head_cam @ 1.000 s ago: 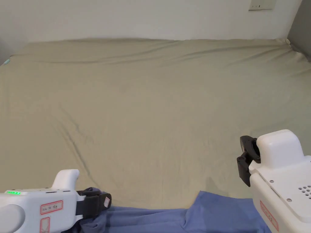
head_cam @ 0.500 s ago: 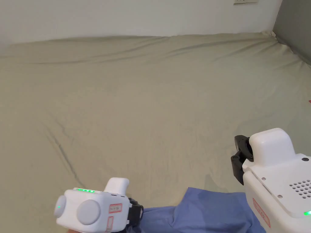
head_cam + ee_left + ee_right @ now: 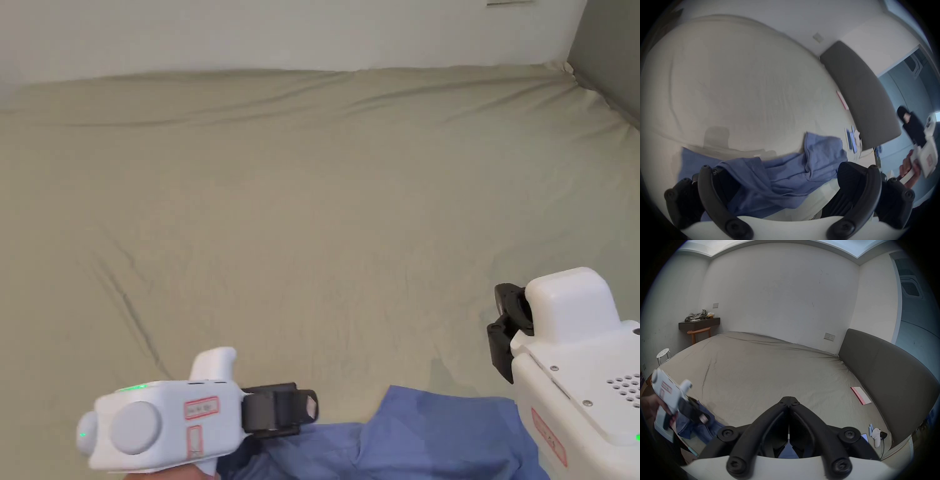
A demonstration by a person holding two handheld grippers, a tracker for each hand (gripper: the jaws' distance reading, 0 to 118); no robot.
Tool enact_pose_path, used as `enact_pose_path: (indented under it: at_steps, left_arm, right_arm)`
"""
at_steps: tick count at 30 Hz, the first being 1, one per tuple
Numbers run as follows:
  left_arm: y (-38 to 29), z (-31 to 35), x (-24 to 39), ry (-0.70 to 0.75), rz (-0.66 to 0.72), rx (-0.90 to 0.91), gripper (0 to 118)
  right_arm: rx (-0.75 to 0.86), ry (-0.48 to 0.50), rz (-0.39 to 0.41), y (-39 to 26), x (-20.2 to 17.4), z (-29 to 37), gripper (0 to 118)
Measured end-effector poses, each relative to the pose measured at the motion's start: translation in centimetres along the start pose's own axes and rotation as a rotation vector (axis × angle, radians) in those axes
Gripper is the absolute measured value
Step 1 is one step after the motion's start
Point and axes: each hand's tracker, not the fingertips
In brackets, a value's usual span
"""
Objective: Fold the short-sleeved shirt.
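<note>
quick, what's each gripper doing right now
left gripper: open, fingers spread over the blue shirt, gripping nothing.
right gripper: closed, holding nothing visible.

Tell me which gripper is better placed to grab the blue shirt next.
Left, probably. The left gripper is open, jaws spread directly over the crumpled blue cotton shirt. The right gripper is shut, aimed over the bare beige bedsheet.

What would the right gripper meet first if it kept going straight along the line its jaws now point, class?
Judging by the right gripper view, the right gripper, jaws together, aims across bare bed sheet toward the far wall. Its path looks free; probably the sheet comes first, though depth is unclear.
</note>
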Motion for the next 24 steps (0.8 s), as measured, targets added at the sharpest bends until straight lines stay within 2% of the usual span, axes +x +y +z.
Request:
enact_pose_path:
  at_steps: [2, 3, 6, 9, 10, 17, 19, 24]
  left_arm:
    - [-0.2, 3.3, -1.2, 0.021, 0.014, 0.081, 112]
    - [-0.4, 4.9, -1.9, 0.067, 0.001, 0.119, 106]
    - [-1.9, 8.2, -3.7, 0.254, -0.091, 0.203, 65]
    - [-3.9, 9.2, -5.3, 0.314, -0.114, 0.176, 6]
    - [-4.7, 9.2, -5.8, 0.323, -0.112, 0.188, 0]
    - [-9.2, 6.9, -7.2, 0.331, -0.061, 0.122, 0]
    - [-10.1, 5.3, -6.1, 0.284, -0.099, 0.071, 0]
    - [-9.9, 1.0, -4.5, 0.293, -0.125, 0.003, 0]
  right_arm:
    - [0.004, 0.003, 0.005, 0.2, -0.2, 0.2, 2]
    - [0.007, 0.004, 0.009, 0.2, -0.4, 0.3, 2]
    - [0.011, 0.012, 0.014, 0.3, -0.8, 0.5, 2]
    - [0.011, 0.023, 0.017, 0.3, -1.4, 0.5, 2]
    - [0.009, 0.027, 0.018, 0.3, -1.6, 0.5, 2]
    - [0.014, 0.050, 0.048, 0.5, -2.7, 1.0, 2]
    - [0.013, 0.051, 0.050, 0.5, -2.7, 1.0, 2]
    - [0.009, 0.046, 0.047, 0.3, -2.5, 1.3, 2]
